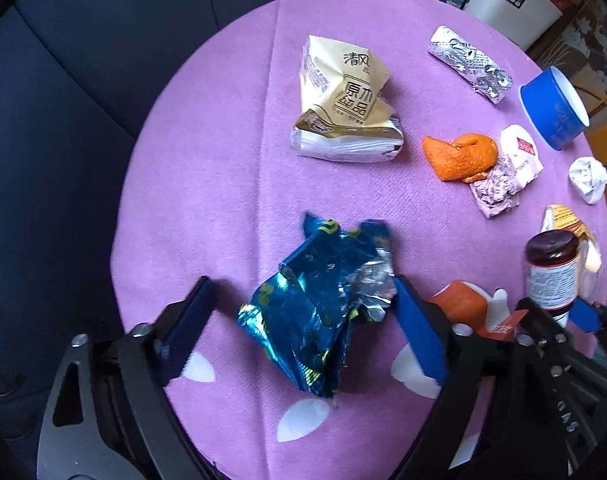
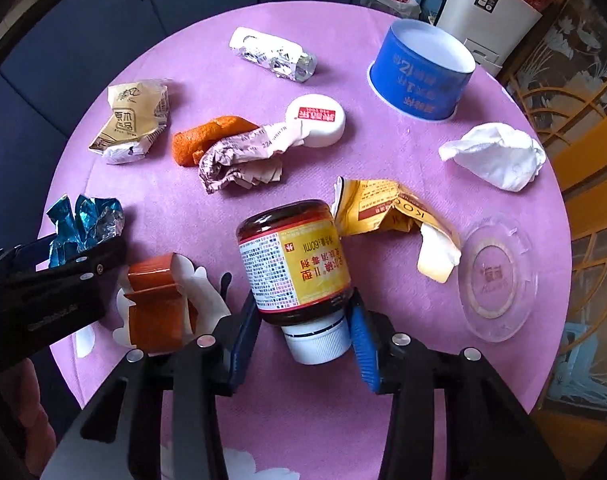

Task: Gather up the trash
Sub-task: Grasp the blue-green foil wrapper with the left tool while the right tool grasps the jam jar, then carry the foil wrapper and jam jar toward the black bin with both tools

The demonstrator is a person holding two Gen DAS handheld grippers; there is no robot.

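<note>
My left gripper (image 1: 303, 320) is wide open around the crumpled blue foil snack wrapper (image 1: 323, 304), which lies on the purple-clothed round counter (image 1: 207, 184); neither pad looks pressed in yet. That wrapper should be feather-light, crackly and slippery, so I judge a pinch across its bunched middle safest. My right gripper (image 2: 303, 332) is closed snugly on the neck of the small dark glass bottle with a yellow label and white cap (image 2: 295, 264); it is rigid, heavier and breakable, so gripping just above the cap suits it. Counted on the counter: one blue wrapper, one bottle, one cream tissue pack (image 2: 129, 120), one silver foil wrapper (image 2: 273, 54), one orange peel (image 2: 207, 136), one white crumpled tissue (image 2: 497, 156), one blue paper tub (image 2: 421, 68)
</note>
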